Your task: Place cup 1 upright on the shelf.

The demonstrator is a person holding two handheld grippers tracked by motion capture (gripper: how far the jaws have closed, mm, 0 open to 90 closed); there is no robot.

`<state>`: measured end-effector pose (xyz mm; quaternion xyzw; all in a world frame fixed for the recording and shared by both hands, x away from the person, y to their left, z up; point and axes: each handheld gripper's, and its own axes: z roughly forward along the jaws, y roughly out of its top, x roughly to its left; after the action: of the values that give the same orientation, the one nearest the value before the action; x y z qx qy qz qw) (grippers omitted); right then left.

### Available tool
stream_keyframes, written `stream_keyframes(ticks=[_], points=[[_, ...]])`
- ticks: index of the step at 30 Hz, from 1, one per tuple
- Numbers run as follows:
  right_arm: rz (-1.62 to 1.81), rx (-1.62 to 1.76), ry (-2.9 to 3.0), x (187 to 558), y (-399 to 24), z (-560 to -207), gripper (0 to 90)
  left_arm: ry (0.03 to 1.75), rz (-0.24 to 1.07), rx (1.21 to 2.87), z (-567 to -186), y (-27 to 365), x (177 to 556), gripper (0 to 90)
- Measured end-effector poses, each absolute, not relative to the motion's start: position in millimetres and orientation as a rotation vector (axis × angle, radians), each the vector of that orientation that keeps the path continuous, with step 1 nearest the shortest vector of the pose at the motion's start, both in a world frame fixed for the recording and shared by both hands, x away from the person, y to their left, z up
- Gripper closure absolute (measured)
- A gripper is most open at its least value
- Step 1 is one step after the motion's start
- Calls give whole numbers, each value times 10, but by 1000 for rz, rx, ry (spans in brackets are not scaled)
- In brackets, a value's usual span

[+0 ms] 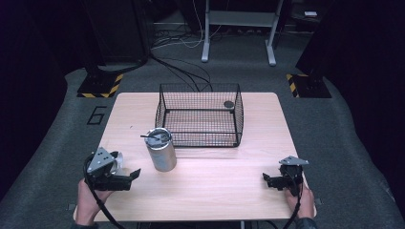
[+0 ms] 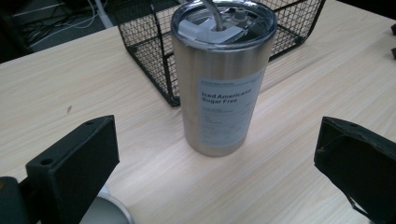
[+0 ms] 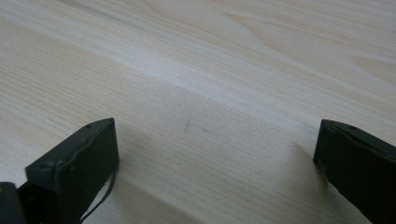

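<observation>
A steel tumbler with a clear lid and a straw stands upright on the wooden table, just in front of a black wire basket. In the left gripper view the tumbler carries a white label and stands ahead of the wide-apart jaws. My left gripper is open at the table's front left, a short way left of the tumbler. My right gripper is open near the front right edge, low over bare wood. A small dark round object lies in the basket's far right corner.
A round metal object lies just below my left gripper's left jaw, also seen beside the left gripper. Beyond the table are grey carpet, cables, a white desk frame and yellow-black striped stand bases.
</observation>
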<state>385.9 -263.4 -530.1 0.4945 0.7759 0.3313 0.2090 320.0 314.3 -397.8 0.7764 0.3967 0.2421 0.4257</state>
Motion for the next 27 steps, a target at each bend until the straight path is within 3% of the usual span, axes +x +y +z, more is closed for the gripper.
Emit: stream_keyframes(ticks=[27], points=[[923,1375,2158,3859,-2634,-5301,0,966,518,1813,-4156,2765,3749,0]])
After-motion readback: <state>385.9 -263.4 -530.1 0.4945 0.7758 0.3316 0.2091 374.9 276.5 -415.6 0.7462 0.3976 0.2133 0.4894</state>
